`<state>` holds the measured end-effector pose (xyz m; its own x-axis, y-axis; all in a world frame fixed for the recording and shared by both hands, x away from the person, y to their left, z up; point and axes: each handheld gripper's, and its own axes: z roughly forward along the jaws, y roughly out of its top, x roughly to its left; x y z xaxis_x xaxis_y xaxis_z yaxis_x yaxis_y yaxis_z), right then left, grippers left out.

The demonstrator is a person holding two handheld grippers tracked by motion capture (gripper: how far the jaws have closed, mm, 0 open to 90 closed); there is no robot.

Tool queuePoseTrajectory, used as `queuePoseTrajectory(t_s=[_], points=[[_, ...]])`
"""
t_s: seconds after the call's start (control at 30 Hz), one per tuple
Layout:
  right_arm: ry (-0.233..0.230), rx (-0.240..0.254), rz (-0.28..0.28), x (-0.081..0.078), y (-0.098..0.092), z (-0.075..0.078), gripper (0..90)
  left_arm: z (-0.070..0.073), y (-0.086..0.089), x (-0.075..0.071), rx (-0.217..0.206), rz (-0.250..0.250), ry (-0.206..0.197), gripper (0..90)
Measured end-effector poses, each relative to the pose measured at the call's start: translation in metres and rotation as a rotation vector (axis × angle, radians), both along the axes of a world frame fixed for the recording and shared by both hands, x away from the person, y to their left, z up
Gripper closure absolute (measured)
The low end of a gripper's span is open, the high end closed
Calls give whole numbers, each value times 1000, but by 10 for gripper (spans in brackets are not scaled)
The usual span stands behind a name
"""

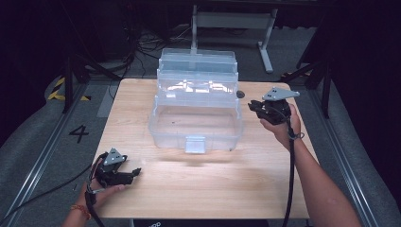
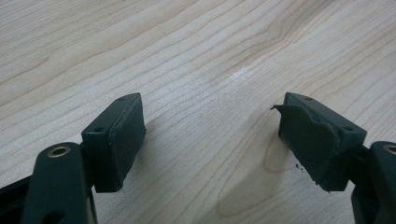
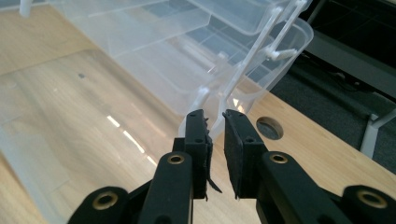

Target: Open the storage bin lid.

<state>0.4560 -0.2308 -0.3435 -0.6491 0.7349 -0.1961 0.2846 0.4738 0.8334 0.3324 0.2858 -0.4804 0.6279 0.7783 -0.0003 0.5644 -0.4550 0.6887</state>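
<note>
A clear plastic tiered storage box point(image 1: 196, 111) stands opened out at the back middle of the wooden table point(image 1: 198, 189), its trays stepped up and back. My right gripper point(image 1: 252, 106) is at the box's right side. In the right gripper view its jaws point(image 3: 215, 122) stand only a narrow gap apart, with the lower end of the box's clear hinge arm point(image 3: 243, 70) running down between the tips; the pads do not look pressed on it. My left gripper point(image 1: 137, 171) rests low at the table's front left, open point(image 2: 210, 135) over bare wood with nothing between its fingers.
A round cable hole point(image 1: 240, 94) is in the table just right of the box, close to my right gripper. The box's front latch point(image 1: 195, 144) faces me. Metal frame legs point(image 1: 265, 42) and cables lie on the floor beyond the table.
</note>
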Motion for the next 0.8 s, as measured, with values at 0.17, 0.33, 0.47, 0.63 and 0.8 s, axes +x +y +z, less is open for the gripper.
queuePoseTrajectory(t_s=[0.17, 0.33, 0.47, 0.63, 0.8], points=[[11, -11, 8, -7, -5, -9, 781, 0, 0, 0, -2, 3, 0, 233], [23, -9, 15, -14, -10, -15, 769, 0, 0, 0, -5, 5, 2, 233], [42, -20, 38, -20, -16, -23, 722, 0, 0, 0, -3, 4, 1, 232], [56, -33, 48, -27, -20, -31, 677, 0, 0, 0, -6, 6, 2, 232], [73, -39, 52, -34, -26, -37, 613, 0, 0, 0, -6, 6, 2, 231]])
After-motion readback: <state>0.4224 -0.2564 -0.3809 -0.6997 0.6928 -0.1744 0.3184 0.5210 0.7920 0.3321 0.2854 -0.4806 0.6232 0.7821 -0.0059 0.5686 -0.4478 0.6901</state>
